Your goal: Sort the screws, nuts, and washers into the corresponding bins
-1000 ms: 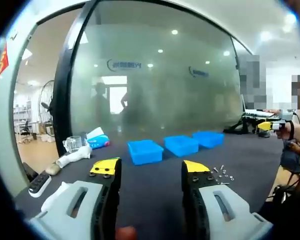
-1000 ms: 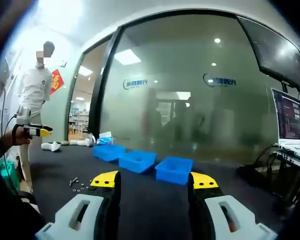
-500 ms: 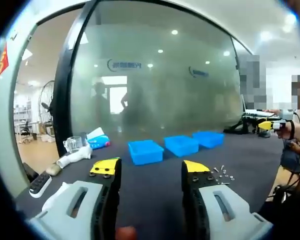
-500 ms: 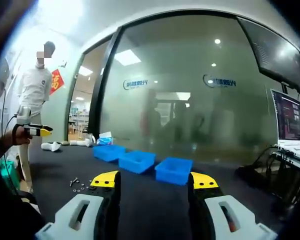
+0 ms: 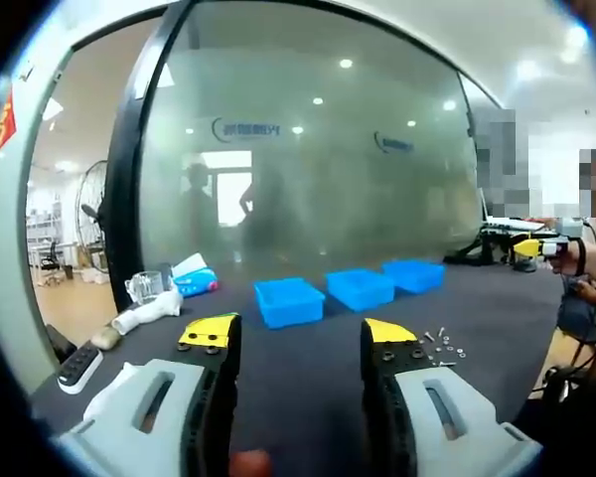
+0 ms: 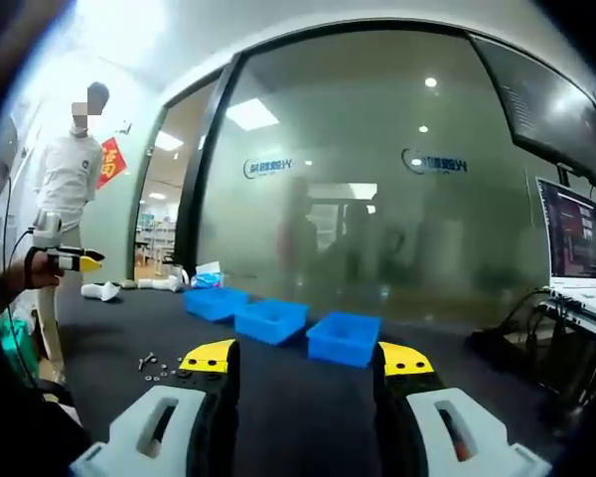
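Observation:
Three blue bins (image 5: 288, 300) (image 5: 360, 288) (image 5: 414, 274) stand in a row on the dark table (image 5: 308, 368), well ahead of my left gripper (image 5: 300, 336), which is open with nothing between its jaws. A small pile of screws, nuts and washers (image 5: 439, 345) lies just right of its right jaw. In the right gripper view the same bins (image 6: 217, 302) (image 6: 271, 320) (image 6: 344, 338) sit ahead of my right gripper (image 6: 308, 360), also open and holding nothing. The loose parts (image 6: 154, 368) lie left of its left jaw.
A remote control (image 5: 76, 364), a glass cup (image 5: 147, 286) and white cloth lie at the table's left end. A laptop (image 6: 576, 243) and cables (image 6: 517, 343) occupy the right end. A frosted glass wall (image 5: 308, 159) rises behind the table. A person in white (image 6: 70, 179) stands at the left.

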Demonstrator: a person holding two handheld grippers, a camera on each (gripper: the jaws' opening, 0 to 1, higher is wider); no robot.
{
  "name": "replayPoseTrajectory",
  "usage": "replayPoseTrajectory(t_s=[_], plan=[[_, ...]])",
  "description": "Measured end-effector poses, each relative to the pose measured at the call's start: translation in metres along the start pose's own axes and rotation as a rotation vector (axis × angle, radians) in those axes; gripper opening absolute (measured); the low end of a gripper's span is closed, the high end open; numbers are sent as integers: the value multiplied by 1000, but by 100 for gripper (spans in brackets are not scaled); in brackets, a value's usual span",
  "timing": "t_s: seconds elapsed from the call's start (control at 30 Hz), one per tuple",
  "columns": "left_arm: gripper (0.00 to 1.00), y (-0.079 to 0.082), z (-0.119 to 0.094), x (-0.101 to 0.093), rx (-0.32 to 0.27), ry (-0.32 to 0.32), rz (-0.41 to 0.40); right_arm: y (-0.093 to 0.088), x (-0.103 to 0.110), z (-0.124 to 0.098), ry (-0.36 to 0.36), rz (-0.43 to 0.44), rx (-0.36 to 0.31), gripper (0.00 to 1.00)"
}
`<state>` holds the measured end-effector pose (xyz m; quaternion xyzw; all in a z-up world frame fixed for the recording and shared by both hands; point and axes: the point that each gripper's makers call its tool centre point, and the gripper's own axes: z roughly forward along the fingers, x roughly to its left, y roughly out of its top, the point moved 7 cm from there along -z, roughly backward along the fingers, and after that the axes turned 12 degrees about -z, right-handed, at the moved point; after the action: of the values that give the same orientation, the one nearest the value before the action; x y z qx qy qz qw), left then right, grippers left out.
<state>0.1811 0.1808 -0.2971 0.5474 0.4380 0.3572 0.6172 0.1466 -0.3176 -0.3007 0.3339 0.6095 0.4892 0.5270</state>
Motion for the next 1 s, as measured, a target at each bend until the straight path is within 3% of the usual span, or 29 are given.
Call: replayPoseTrajectory(t_s=[0.57, 1.0], plan=[[47, -3, 0, 1, 16, -11, 3, -1, 2, 2, 22, -5, 9, 51], [47, -6, 1, -1, 48, -58, 4, 9, 21, 18, 231, 5, 26, 50]])
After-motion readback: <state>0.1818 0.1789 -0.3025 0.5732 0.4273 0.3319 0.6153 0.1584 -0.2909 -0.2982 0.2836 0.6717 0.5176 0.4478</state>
